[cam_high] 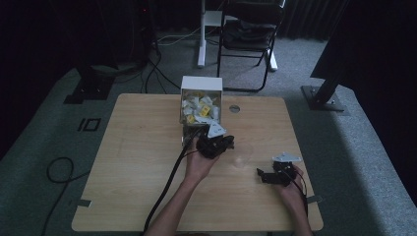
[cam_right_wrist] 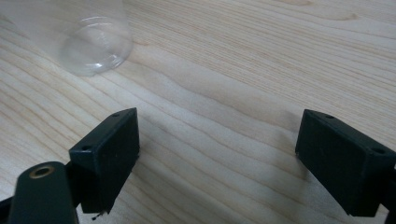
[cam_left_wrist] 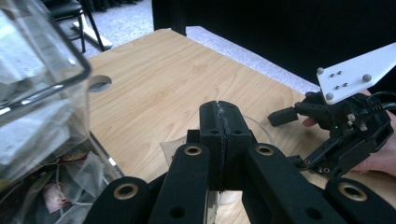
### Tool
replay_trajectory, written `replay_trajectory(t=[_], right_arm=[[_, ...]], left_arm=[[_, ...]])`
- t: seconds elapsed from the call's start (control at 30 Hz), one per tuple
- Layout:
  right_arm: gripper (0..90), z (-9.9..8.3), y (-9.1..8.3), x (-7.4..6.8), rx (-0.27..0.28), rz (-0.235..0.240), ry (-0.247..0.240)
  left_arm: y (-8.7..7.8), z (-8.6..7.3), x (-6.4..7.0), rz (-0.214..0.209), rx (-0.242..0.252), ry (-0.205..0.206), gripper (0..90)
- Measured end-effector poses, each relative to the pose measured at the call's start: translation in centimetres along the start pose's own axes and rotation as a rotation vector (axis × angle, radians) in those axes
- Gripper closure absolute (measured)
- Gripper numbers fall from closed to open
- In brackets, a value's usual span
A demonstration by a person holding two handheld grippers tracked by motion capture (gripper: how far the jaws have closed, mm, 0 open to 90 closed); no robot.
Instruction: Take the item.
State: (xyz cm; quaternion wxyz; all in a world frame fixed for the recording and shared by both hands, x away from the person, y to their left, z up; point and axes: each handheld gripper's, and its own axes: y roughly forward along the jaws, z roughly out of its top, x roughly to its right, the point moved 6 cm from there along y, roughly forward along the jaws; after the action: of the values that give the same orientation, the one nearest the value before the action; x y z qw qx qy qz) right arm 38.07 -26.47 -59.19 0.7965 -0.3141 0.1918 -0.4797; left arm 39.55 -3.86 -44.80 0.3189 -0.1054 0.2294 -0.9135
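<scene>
A clear box (cam_high: 201,105) full of white and yellow tea bags stands at the table's far middle; its wall (cam_left_wrist: 42,93) is at the left of the left gripper view. Just in front of it my left gripper (cam_high: 226,142) is shut, and a thin pale tea bag (cam_left_wrist: 170,148) seems pinched between the jaws (cam_left_wrist: 219,140) and hangs below them. A clear plastic cup (cam_high: 242,158) stands between the two grippers; its base (cam_right_wrist: 95,42) lies ahead of my right gripper (cam_right_wrist: 219,135). The right gripper (cam_high: 264,176) rests low over the wood, open, with nothing between its jaws.
A round cable hole (cam_high: 234,108) sits in the table (cam_high: 142,162) right of the box. The left gripper's cable (cam_high: 167,184) runs back to the near edge. A folding chair (cam_high: 248,34) and stand legs are on the floor beyond the table.
</scene>
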Motion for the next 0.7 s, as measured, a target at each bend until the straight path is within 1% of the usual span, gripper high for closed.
replay_trajectory(t=[0.07, 0.43, 0.57, 0.7], right_arm=[[13.5, 0.0, 0.0, 0.0, 0.0, 0.0, 0.0], [13.5, 0.0, 0.0, 0.0, 0.001, 0.0, -0.001], [13.5, 0.0, 0.0, 0.0, -0.001, 0.0, 0.001], [13.5, 0.0, 0.0, 0.0, 0.0, 0.0, 0.001]], left_arm=[[0.2, -0.1, 0.1, -0.001, -0.006, 0.007, 90.0], [1.1, 0.1, 0.8, -0.017, -0.006, 0.003, 90.0], [1.5, 0.2, 1.0, -0.022, -0.015, 0.006, 90.0], [2.0, 0.4, 1.5, -0.031, -0.022, 0.021, 89.9]])
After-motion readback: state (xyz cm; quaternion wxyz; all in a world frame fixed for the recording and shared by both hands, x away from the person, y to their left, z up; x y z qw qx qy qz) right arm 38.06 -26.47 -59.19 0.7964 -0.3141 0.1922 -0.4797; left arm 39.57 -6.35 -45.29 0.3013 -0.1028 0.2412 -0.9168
